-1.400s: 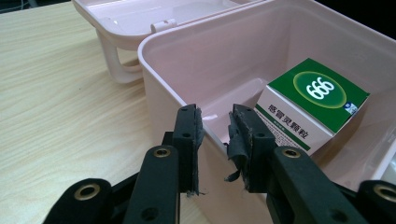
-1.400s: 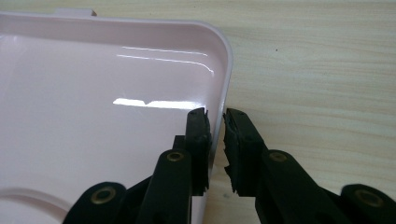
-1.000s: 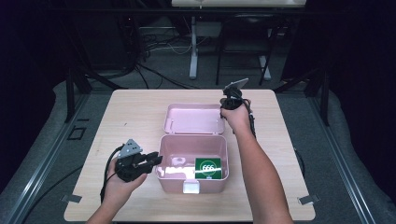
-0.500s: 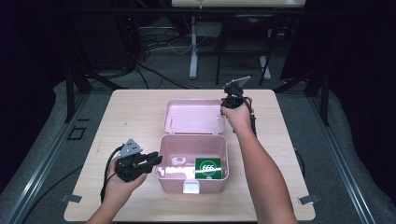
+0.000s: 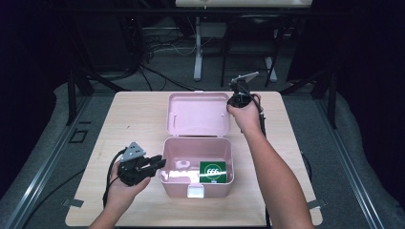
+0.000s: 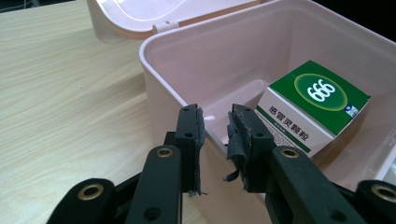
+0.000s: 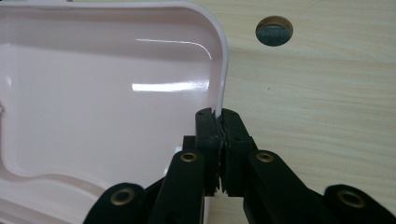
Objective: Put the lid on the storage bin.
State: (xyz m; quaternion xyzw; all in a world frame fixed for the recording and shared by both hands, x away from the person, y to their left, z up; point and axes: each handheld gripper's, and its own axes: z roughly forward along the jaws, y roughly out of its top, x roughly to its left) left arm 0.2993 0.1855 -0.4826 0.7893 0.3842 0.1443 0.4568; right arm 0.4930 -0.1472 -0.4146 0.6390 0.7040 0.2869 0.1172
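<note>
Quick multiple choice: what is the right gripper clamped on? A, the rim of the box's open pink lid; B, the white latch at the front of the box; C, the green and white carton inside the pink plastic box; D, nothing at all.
A: in the right gripper view the right gripper has its jaws shut on the edge of the open pink lid, while the green and white carton lies inside the pink plastic box.

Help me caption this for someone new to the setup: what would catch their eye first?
The open pink box at the table's middle, its lid thrown back flat behind it. Inside, at its right, lies a green and white carton marked 666. The right claw is pinched on the lid's right rim, while the left claw sits open at the box's left wall.
</note>
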